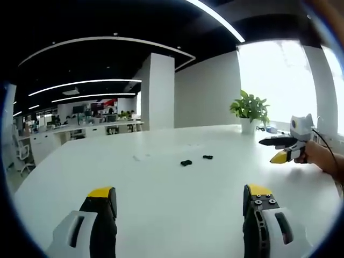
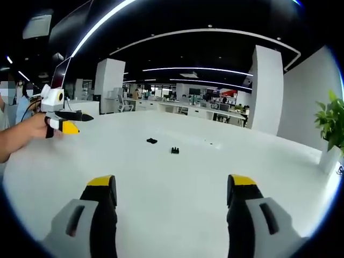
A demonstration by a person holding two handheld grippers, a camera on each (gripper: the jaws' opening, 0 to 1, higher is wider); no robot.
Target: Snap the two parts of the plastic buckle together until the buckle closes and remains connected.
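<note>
Two small black buckle parts lie apart on the white table [image 1: 161,215]. In the left gripper view they are the near part [image 1: 186,162] and the far part [image 1: 207,157], well beyond my left gripper [image 1: 180,192], whose jaws stand wide open with nothing between them. At the right of that view a hand holds my right gripper [image 1: 273,150] above the table. In the right gripper view the parts [image 2: 152,141] [image 2: 174,150] lie ahead of my open right gripper [image 2: 172,181]. The left gripper [image 2: 78,122] shows at the left, held by a hand.
A potted plant [image 1: 250,107] stands at the table's far edge by the bright window. A white pillar [image 1: 158,91] and office desks with chairs [image 1: 80,129] lie beyond the table. A person's forearm [image 2: 16,137] reaches in at the left.
</note>
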